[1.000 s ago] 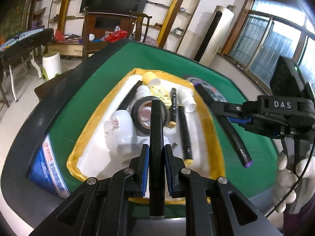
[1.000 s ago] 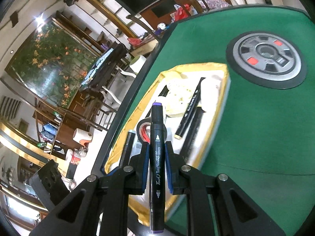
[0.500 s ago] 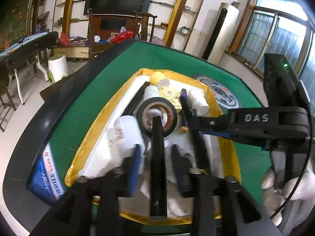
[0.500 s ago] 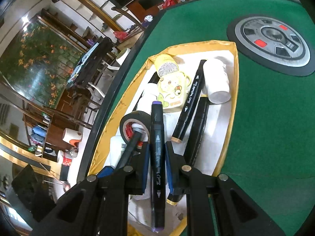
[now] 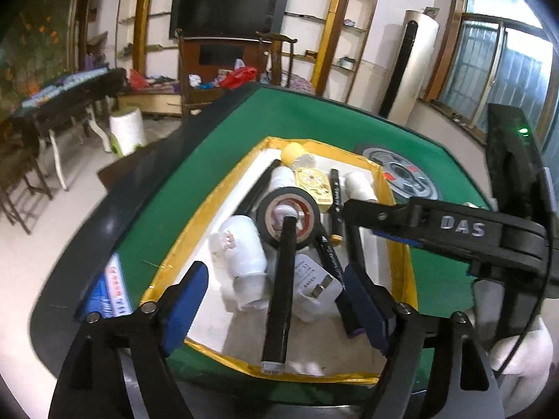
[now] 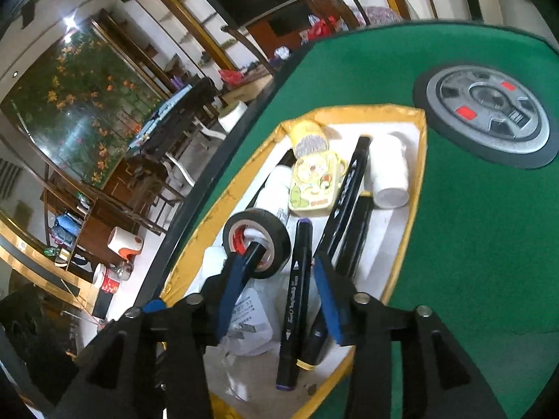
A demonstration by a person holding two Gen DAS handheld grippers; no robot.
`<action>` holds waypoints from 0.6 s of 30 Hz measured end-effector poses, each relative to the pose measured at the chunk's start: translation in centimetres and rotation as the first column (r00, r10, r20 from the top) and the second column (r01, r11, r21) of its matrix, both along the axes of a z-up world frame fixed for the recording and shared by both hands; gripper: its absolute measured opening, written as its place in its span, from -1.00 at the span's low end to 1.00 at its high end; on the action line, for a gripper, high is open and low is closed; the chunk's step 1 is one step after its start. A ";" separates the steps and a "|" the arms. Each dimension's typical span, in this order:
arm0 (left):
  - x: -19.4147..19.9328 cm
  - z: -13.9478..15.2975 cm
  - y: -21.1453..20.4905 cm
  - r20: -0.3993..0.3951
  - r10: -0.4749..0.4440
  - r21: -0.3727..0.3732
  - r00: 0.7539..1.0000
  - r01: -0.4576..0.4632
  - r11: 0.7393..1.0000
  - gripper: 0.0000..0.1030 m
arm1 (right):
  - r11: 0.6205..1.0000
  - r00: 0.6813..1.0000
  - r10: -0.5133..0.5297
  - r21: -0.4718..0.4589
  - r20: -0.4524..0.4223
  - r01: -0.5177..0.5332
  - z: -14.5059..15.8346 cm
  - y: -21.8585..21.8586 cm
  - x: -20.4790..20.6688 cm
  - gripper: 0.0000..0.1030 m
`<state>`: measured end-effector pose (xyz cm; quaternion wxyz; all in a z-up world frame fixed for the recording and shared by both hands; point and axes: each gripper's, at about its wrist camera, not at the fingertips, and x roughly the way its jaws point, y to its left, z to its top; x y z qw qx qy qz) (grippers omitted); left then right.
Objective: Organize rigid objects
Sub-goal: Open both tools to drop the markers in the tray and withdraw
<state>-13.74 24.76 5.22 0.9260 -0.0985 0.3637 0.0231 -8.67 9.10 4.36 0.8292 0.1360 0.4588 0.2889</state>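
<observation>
A yellow-rimmed white tray [image 5: 394, 255] [image 6: 417, 181] on the green table holds several items. My left gripper [image 5: 276, 286] is open over the tray's near end; a black marker [image 5: 281, 289] lies free between its fingers, its tip resting in a black tape roll [image 5: 288, 214]. My right gripper [image 6: 279, 289] is open too; the purple-capped black marker [image 6: 295, 300] lies in the tray between its fingers. The right gripper's body [image 5: 454, 230] reaches in from the right in the left wrist view.
The tray also holds a white cup [image 5: 241, 248], a white charger plug [image 5: 312, 279], a yellow cartoon case [image 6: 314, 185], a white cylinder [image 6: 387, 171] and more black markers [image 6: 349, 216]. A round grey dial [image 6: 489, 111] is set in the table beyond the tray.
Both grippers came down over the tray and opened. The left let go of its black marker, the right let go of the purple-capped marker; both markers now lie in the tray.
</observation>
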 end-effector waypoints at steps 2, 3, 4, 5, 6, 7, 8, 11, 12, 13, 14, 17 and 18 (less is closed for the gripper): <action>-0.1 0.5 -0.5 0.010 0.018 0.043 1.000 -0.018 0.999 0.74 | 1.000 0.999 -0.009 0.002 0.031 0.009 0.5 -0.5 -0.4 0.01; -0.1 0.6 -0.7 0.015 0.028 0.058 0.999 -0.029 0.998 0.78 | 1.000 0.999 -0.012 0.000 0.044 0.012 0.7 -0.8 -0.5 0.01; -0.2 0.9 -0.9 0.022 0.042 0.077 0.999 -0.044 0.996 0.86 | 1.000 0.998 -0.015 -0.004 0.058 0.015 0.9 -1.1 -0.7 0.01; -0.3 1.0 -1.1 0.030 0.052 0.091 0.998 -0.055 0.994 0.87 | 1.000 0.997 -0.018 -0.009 0.072 0.019 1.1 -1.4 -0.9 0.02; -0.4 1.1 -1.2 0.038 0.058 0.101 0.998 -0.061 0.993 0.87 | 1.000 0.996 -0.021 -0.013 0.082 0.022 1.2 -1.6 -1.0 0.02; -0.4 1.3 -1.4 0.041 0.061 0.110 0.997 -0.065 0.992 0.87 | 1.000 0.996 -0.023 -0.018 0.090 0.024 1.3 -1.9 -1.2 0.02; -0.5 1.3 -1.5 0.040 0.063 0.117 0.997 -0.068 0.991 0.87 | 0.999 0.995 -0.025 -0.021 0.096 0.027 1.3 -2.2 -1.3 0.03; -0.5 1.4 -1.9 0.033 0.066 0.133 0.997 -0.070 0.989 0.87 | 0.999 0.994 -0.033 -0.023 0.101 0.035 1.3 -3.0 -1.5 0.04; -0.6 1.3 -2.2 0.028 0.067 0.140 0.997 -0.070 0.988 0.87 | 0.999 0.994 -0.034 -0.022 0.100 0.036 1.2 -3.4 -1.4 0.04; -0.6 1.3 -2.6 0.023 0.067 0.149 0.997 -0.070 0.986 0.87 | 0.999 0.994 -0.039 -0.019 0.099 0.041 1.1 -3.8 -1.5 0.04; -0.6 1.3 -2.8 0.020 0.066 0.155 0.998 -0.069 0.985 0.87 | 0.999 0.994 -0.041 -0.016 0.099 0.043 1.1 -4.0 -1.5 0.04; -0.7 1.4 -3.8 0.011 0.060 0.171 0.998 -0.061 0.983 0.87 | 0.998 0.993 -0.052 -0.014 0.106 0.053 1.0 -5.0 -1.8 0.04; -0.8 1.5 -4.1 0.009 0.057 0.175 0.998 -0.057 0.983 0.87 | 0.998 0.993 -0.056 -0.012 0.108 0.058 1.0 -5.3 -1.9 0.05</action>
